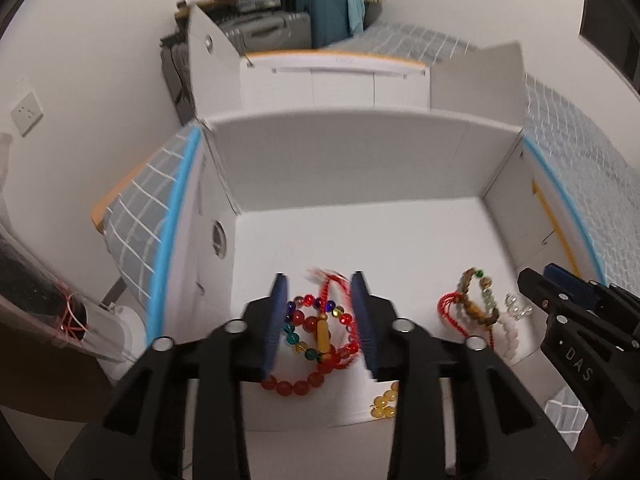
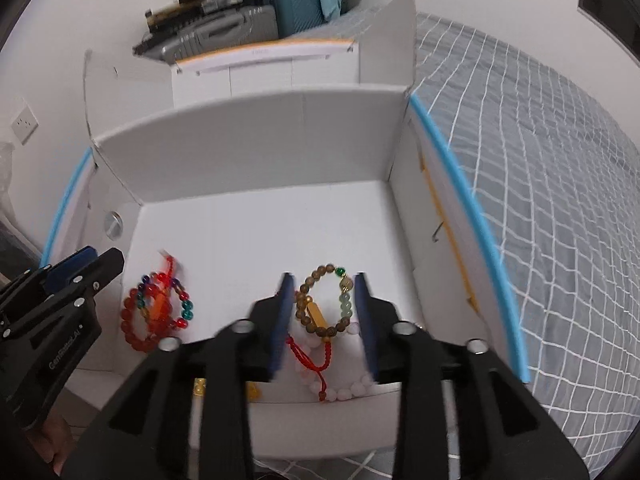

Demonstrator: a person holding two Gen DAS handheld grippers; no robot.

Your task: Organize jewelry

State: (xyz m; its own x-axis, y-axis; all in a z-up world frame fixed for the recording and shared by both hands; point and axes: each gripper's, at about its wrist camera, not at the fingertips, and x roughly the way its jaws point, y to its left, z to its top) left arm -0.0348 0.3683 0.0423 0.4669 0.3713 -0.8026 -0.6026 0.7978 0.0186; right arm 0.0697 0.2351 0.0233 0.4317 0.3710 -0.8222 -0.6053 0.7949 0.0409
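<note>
Bracelets [image 1: 316,332] lie between left claw's [image 1: 320,322] parted jaws.

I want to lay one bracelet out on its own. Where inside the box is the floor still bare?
The back half of the white box floor is bare up to the rear wall. The front is crowded: red bead pile left, brown bead bracelet and white beads right, yellow beads at the front edge.

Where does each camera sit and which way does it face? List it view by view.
Left wrist: rides the left gripper, looking down into the white box at the red bead pile; right gripper at its right edge.
Right wrist: rides the right gripper, over the brown bead bracelet; left gripper at its left.
Shared: box, both bracelet piles, both grippers.
</note>
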